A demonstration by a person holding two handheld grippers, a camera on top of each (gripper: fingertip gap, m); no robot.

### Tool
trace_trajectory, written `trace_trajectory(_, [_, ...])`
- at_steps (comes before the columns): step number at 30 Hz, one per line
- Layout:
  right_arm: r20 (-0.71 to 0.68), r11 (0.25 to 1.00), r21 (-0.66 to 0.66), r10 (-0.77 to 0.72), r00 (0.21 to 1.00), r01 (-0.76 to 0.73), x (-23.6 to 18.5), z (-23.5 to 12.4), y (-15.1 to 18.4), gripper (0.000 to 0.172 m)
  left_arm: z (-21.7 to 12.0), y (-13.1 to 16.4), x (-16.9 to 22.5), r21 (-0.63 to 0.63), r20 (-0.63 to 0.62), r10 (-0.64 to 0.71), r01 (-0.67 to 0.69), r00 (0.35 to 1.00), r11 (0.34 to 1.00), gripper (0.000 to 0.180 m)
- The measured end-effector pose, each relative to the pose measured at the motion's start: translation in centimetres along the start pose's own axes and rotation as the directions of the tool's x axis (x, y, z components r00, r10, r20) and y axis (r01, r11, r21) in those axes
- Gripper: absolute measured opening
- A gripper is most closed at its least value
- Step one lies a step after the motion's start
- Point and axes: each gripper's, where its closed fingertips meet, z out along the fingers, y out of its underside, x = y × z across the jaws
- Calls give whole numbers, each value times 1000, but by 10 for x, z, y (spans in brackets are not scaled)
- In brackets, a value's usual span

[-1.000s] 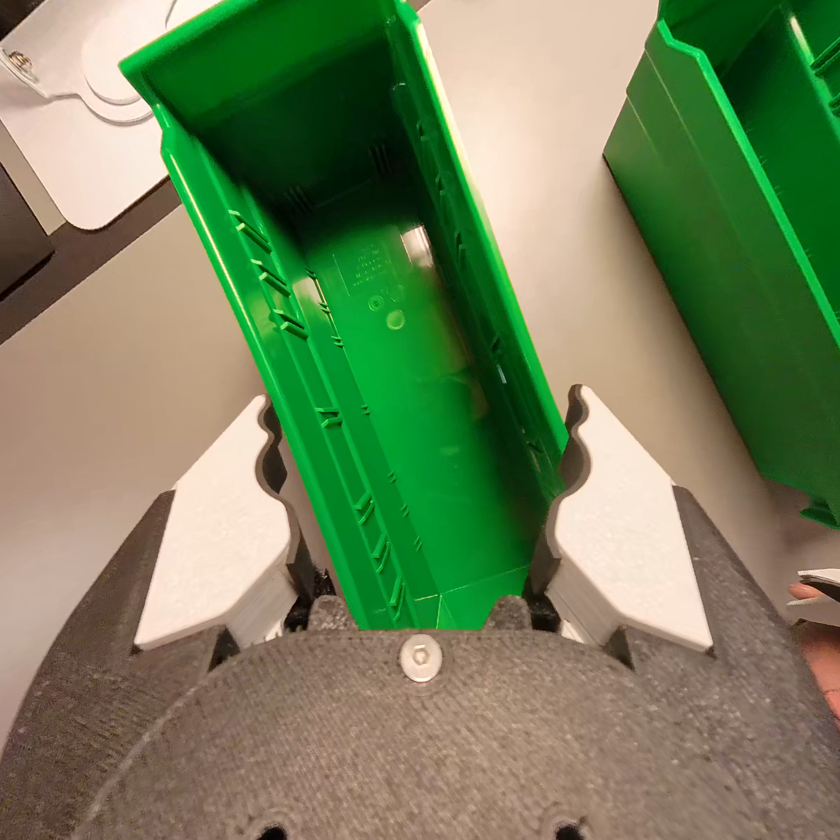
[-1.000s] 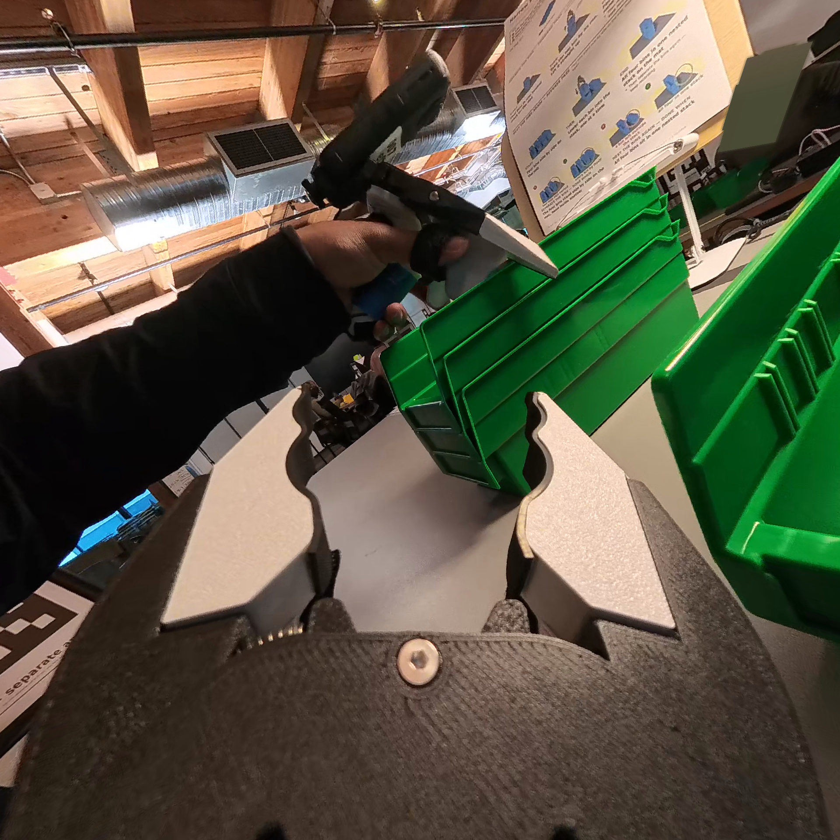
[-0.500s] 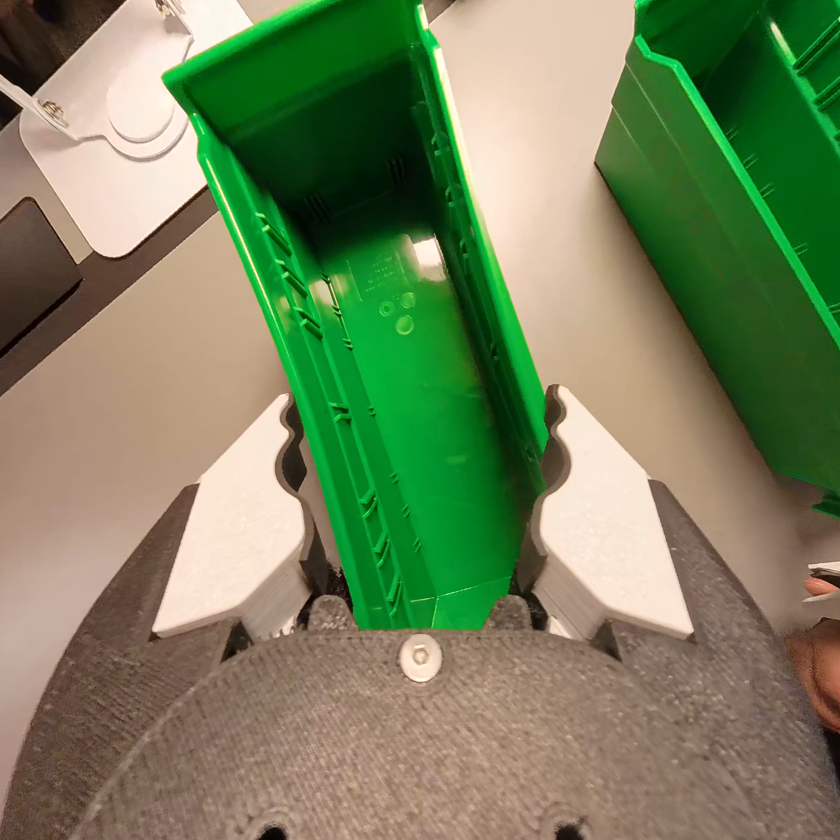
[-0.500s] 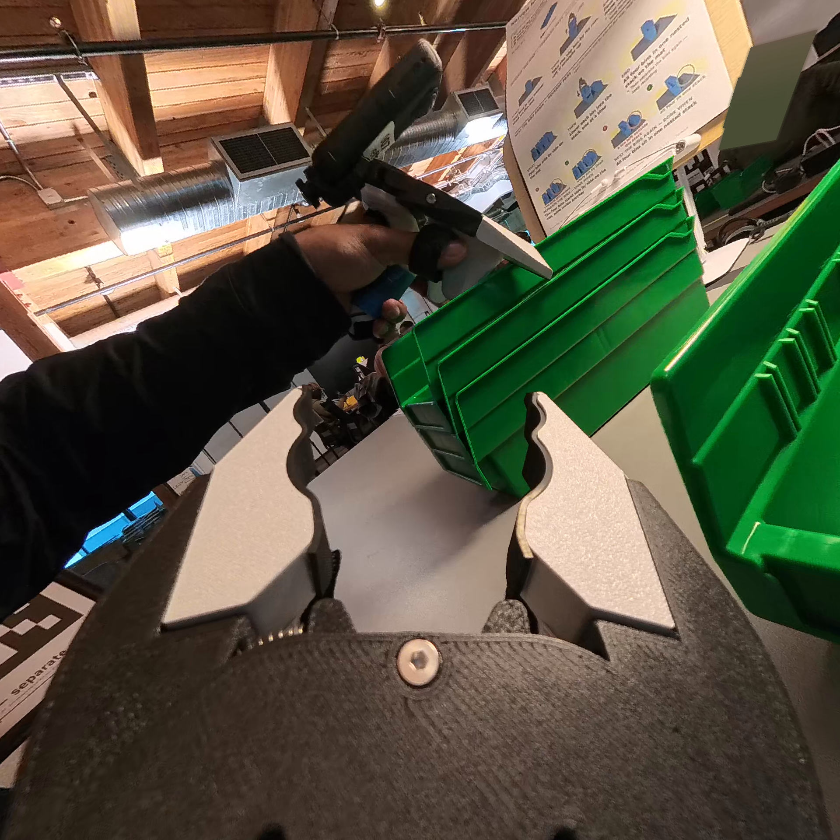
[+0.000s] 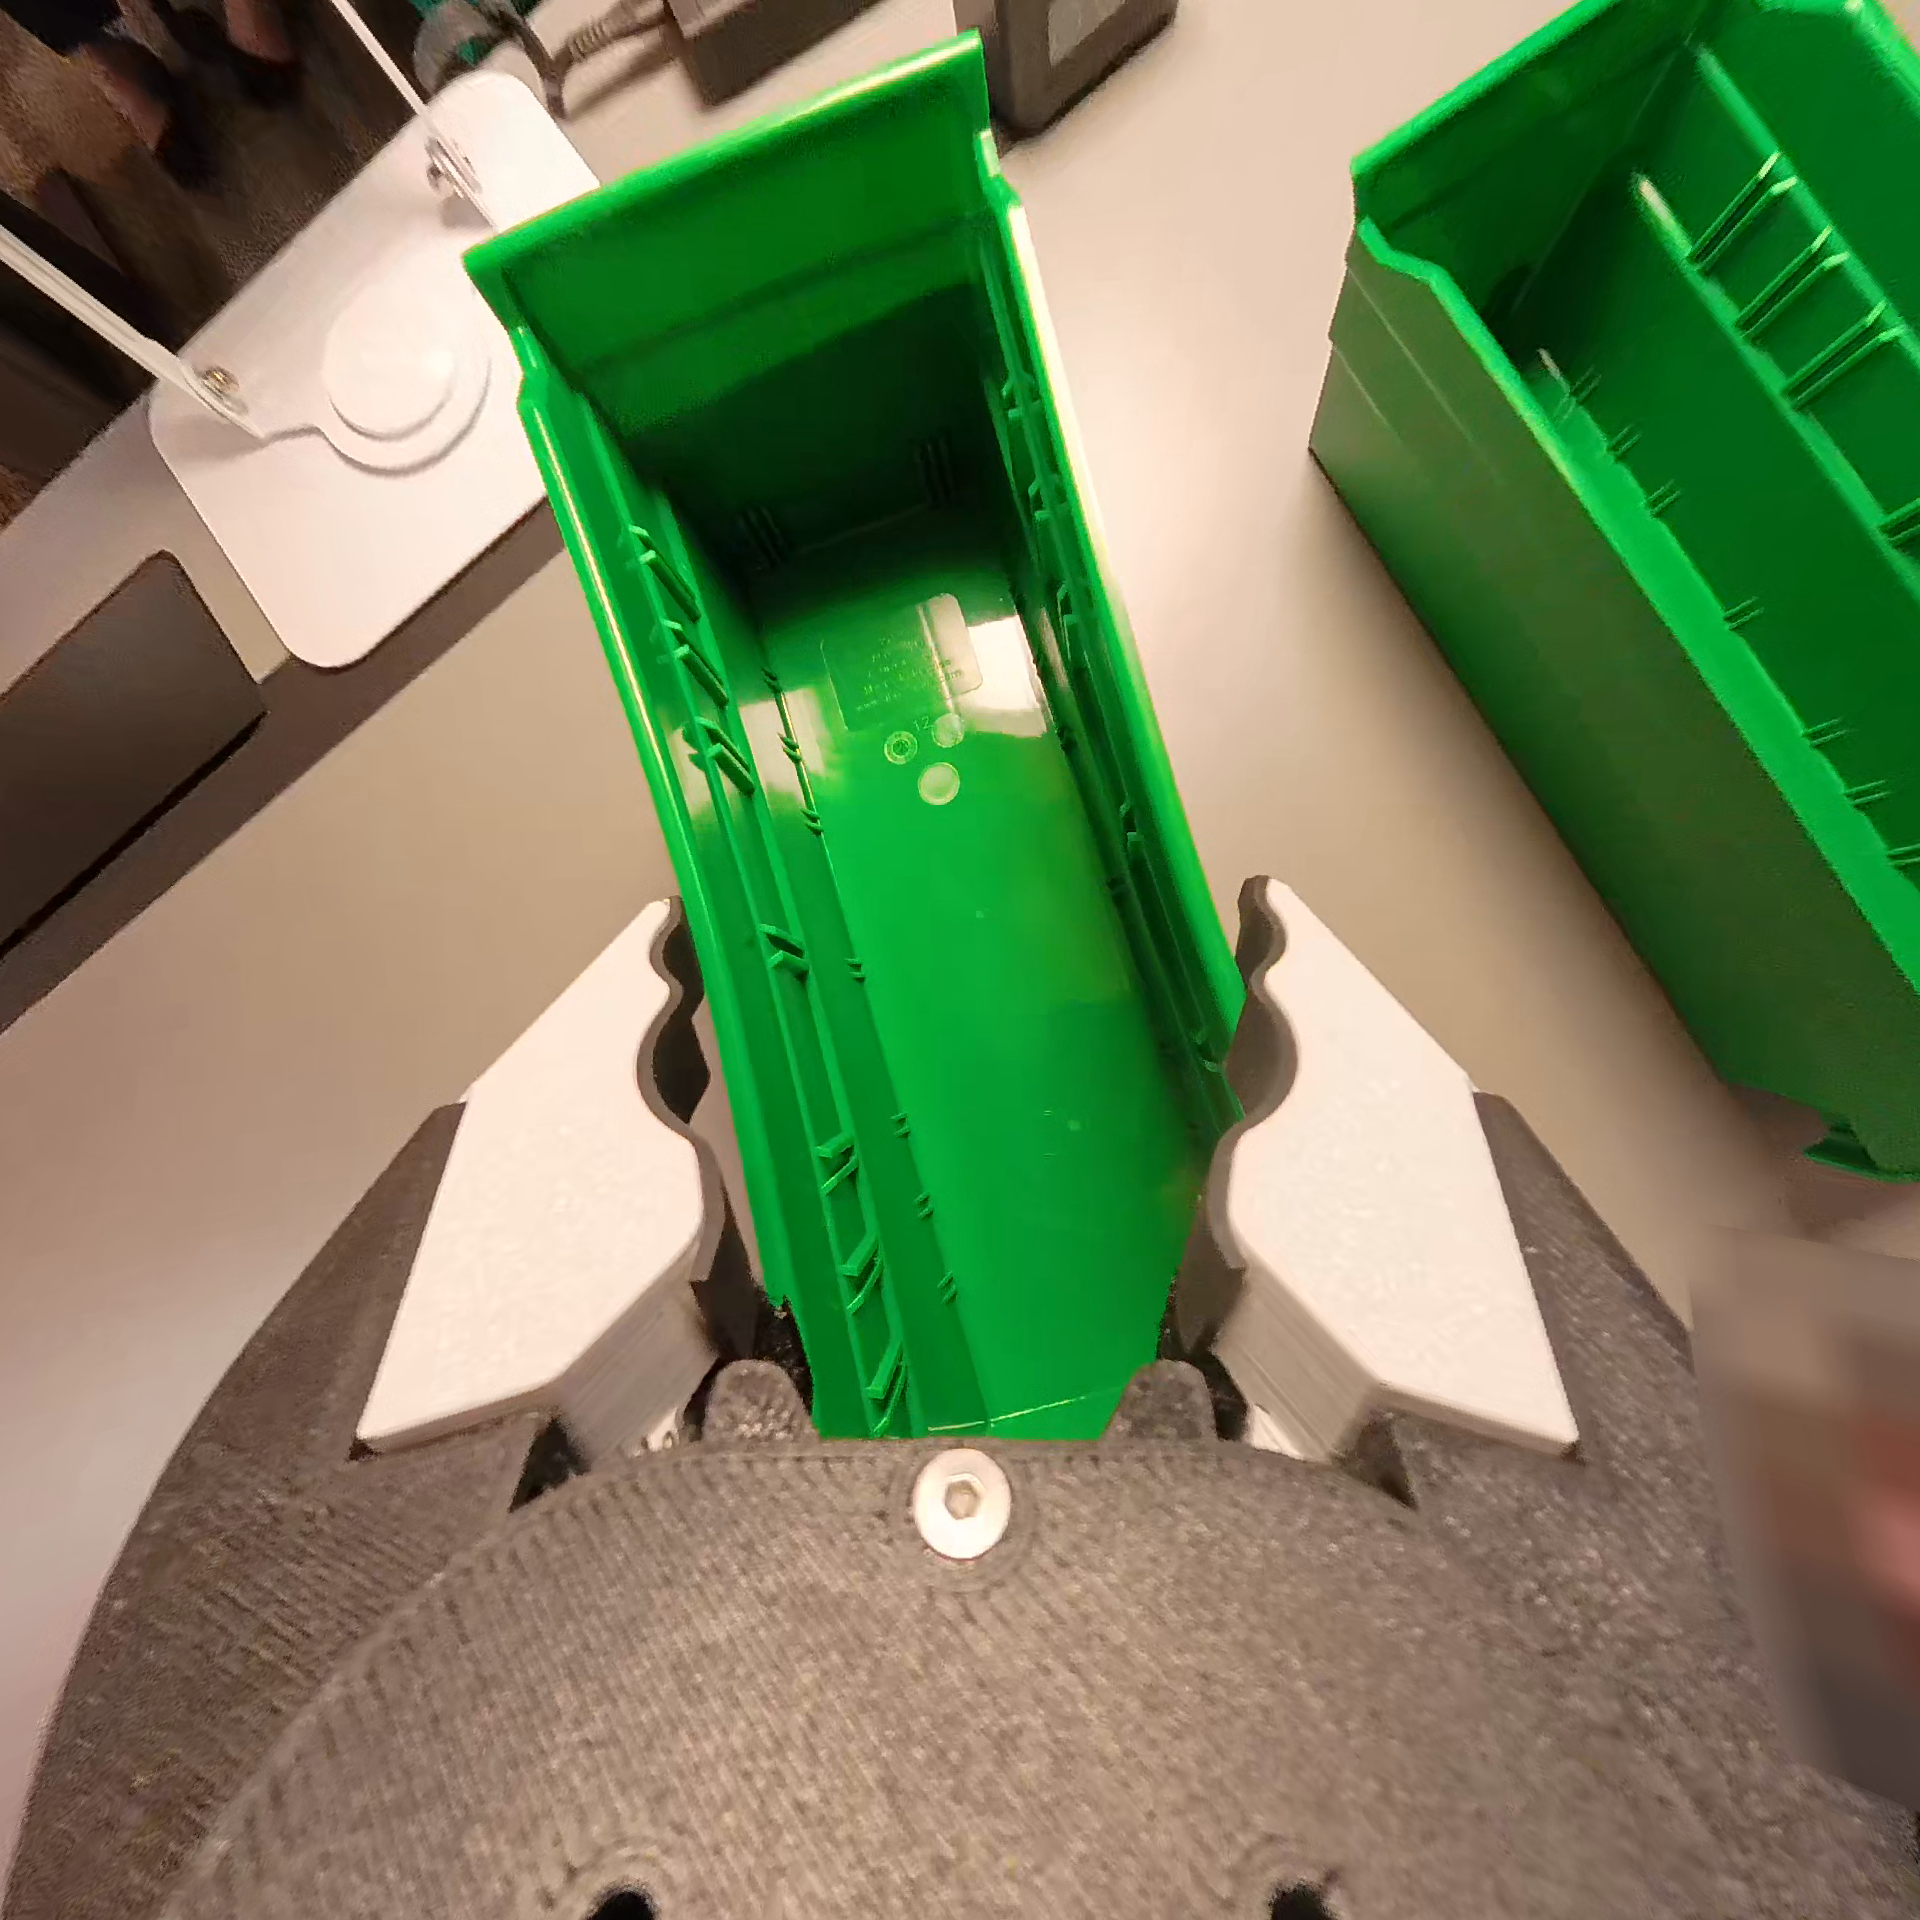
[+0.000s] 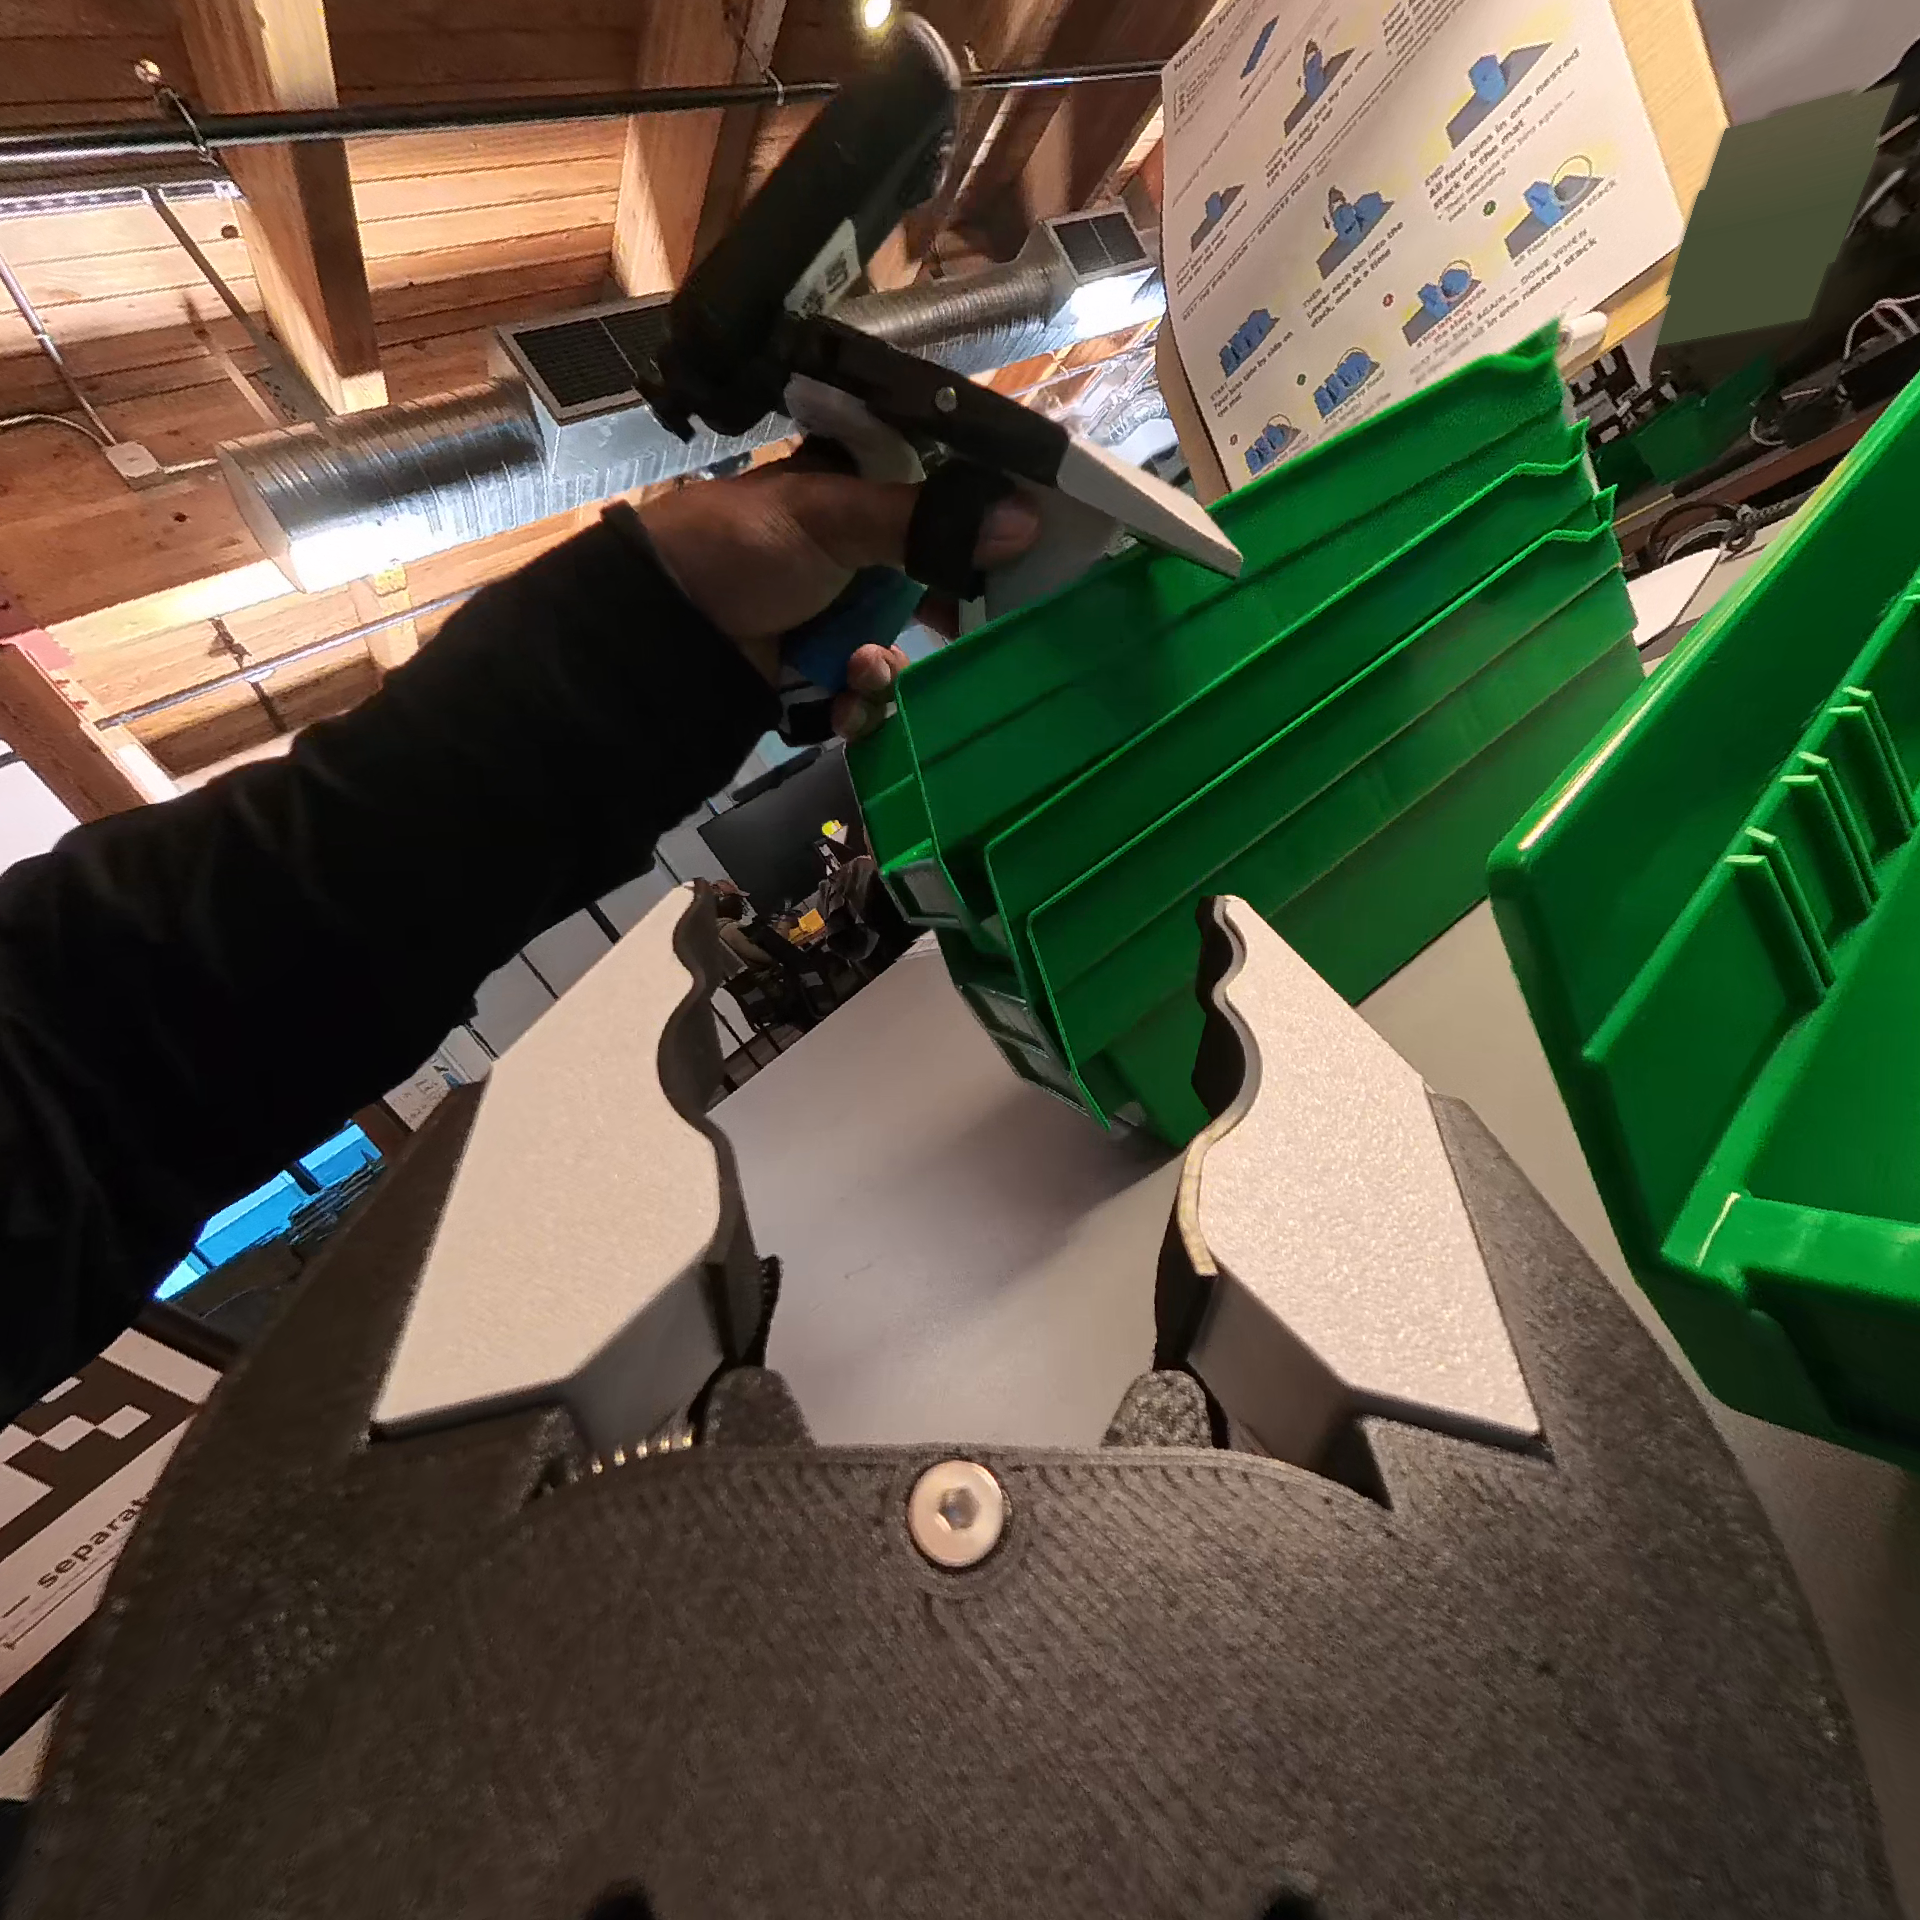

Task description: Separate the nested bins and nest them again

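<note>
While left fingers (image 5: 582,1164) clamp glossy green ribbed bin (image 5: 935,831), right fingers (image 6: 561,1174) gape bare.

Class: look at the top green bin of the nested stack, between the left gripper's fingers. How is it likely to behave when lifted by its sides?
The top green bin is probably light: thin-walled and empty. Its ribbed sides should stay fairly stiff. Its glossy plastic may slip, and it may drag the nested stack below.

The near end of the green bin (image 5: 966,1039) is disappearing behind the left gripper's (image 5: 966,997) black body. The second bin (image 5: 1662,582) is running off the right edge. A blurred patch is covering the lower right corner. In the right wrist view, the stack of bins (image 6: 1299,790) is hiding the far gripper's fingers.
</note>
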Motion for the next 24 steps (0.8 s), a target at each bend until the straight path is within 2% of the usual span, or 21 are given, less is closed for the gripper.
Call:
trace_trajectory(8, [2, 1000, 1, 0, 1000, 0, 0, 0, 0, 93, -52, -32, -16, 124, -6, -31, 31, 1000, 992, 104])
trace_trajectory(13, [5, 1000, 3, 0, 1000, -1, -1, -1, 0, 93, -95, -30, -65, 200, 17, -108, 102, 994, 974, 105])
trace_trajectory(15, [3, 1000, 2, -1, 1000, 1, -1, 0, 0, 93, -105, -16, -94, 207, 45, -144, 132, 989, 969, 105])
trace_trajectory(18, [-1, 1000, -2, -6, 1000, 6, -1, 0, 1, 93, -108, 22, -143, 195, 94, -199, 178, 975, 964, 105])
trace_trajectory(24, [-13, 1000, -10, -17, 1000, 17, 0, 1, 2, 93, -83, 130, -229, 122, 141, -306, 291, 941, 949, 106])
